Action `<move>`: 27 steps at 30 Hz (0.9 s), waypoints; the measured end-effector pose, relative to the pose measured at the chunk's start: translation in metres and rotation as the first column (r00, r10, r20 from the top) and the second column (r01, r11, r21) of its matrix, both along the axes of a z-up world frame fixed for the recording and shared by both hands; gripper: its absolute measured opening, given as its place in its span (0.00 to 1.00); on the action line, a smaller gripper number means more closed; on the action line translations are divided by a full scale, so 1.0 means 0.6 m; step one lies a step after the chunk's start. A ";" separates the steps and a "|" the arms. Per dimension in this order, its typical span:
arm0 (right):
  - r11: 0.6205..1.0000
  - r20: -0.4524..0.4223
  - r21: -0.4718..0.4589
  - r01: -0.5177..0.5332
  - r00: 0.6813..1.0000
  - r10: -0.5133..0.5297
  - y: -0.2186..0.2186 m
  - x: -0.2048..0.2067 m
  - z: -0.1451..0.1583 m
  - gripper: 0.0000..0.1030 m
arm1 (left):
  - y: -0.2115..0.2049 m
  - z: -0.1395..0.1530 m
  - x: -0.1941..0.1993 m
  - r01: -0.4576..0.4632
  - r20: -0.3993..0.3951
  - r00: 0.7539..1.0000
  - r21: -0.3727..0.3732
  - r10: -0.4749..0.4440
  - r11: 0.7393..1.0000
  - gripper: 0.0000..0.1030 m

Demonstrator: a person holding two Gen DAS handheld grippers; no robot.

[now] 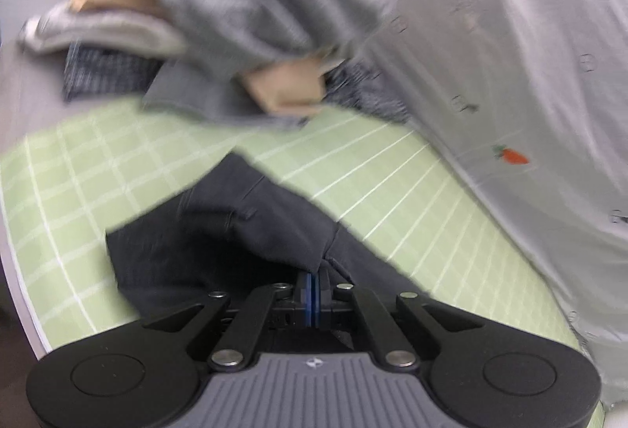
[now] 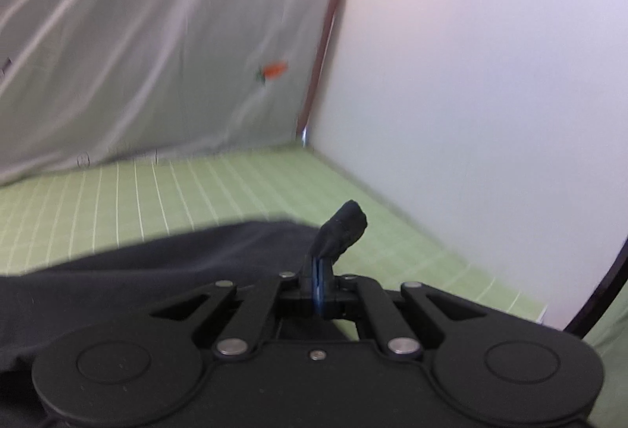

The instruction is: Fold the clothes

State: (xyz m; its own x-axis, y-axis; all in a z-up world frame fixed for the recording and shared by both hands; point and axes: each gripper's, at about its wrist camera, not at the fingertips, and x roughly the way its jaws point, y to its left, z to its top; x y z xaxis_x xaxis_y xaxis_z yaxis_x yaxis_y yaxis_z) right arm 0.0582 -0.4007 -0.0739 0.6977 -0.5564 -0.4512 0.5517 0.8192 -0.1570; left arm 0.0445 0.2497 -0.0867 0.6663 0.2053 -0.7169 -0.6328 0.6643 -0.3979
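L gripper (image 1: pixel 313 281) & R gripper (image 2: pixel 318 271) both pinched tight on dark garment (image 1: pixel 235 228), low-center of frame, over green grid mat (image 1: pixel 98 169).

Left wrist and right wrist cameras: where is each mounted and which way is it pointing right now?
Left wrist: on the left gripper, looking along its shut fingers over the dark garment toward a clothes pile; only gripper linkage shows.
Right wrist: on the right gripper, facing the wall corner, pinching a bunched bit of dark garment; only linkage shows.
Shared: dark garment, green checked sheet, carrot-print curtain.
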 end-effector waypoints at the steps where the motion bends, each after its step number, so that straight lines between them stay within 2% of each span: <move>1: 1.000 0.015 -0.021 0.000 1.000 0.000 0.004 -0.007 0.013 0.00 | 0.000 0.011 -0.007 0.001 0.017 1.000 0.004 -0.001 1.000 0.02; 3: 0.999 0.019 -0.051 0.007 1.000 -0.006 0.006 -0.024 0.029 0.00 | 0.004 0.023 -0.023 -0.006 0.042 0.999 -0.001 0.006 1.000 0.02; 6: 0.997 -0.025 -0.060 0.038 0.999 -0.040 -0.006 -0.044 0.021 0.00 | 0.021 0.009 -0.054 -0.046 0.049 0.998 -0.058 0.048 0.997 0.02; 9: 0.997 -0.104 0.004 0.072 0.992 -0.071 -0.027 -0.054 -0.026 0.00 | 0.036 -0.040 -0.072 -0.102 -0.008 0.995 -0.110 0.102 0.989 0.02; 11: 0.992 -0.142 0.064 0.106 0.985 -0.096 -0.039 -0.061 -0.056 0.00 | 0.044 -0.055 -0.084 -0.139 -0.018 0.990 -0.155 0.137 0.978 0.01; 12: 0.988 -0.133 0.092 0.124 0.985 -0.112 -0.045 -0.065 -0.055 0.00 | 0.045 -0.050 -0.087 -0.140 -0.007 0.990 -0.155 0.141 0.978 0.01; 14: 0.984 -0.093 0.064 0.167 0.983 -0.161 -0.050 -0.069 -0.029 0.00 | 0.044 -0.015 -0.077 -0.111 0.031 0.993 -0.105 0.115 0.988 0.01; 16: 0.984 -0.051 -0.003 0.180 0.982 -0.180 -0.067 -0.071 0.016 0.00 | 0.039 0.022 -0.058 -0.070 0.068 0.995 -0.057 0.074 0.996 0.01; 19: 0.982 0.004 -0.010 0.189 0.982 -0.189 -0.111 -0.070 0.072 0.00 | 0.026 0.057 -0.030 -0.018 0.093 0.996 0.013 0.017 1.000 0.01; 22: 0.984 0.006 0.065 0.166 0.986 -0.167 -0.134 -0.072 0.070 0.00 | 0.020 0.036 -0.020 -0.035 0.032 0.999 0.052 0.033 0.998 0.01; 27: 0.953 -0.079 0.258 0.156 0.987 -0.140 -0.115 -0.075 -0.003 0.00 | 0.037 -0.007 -0.046 -0.088 -0.010 0.996 -0.030 0.088 0.996 0.01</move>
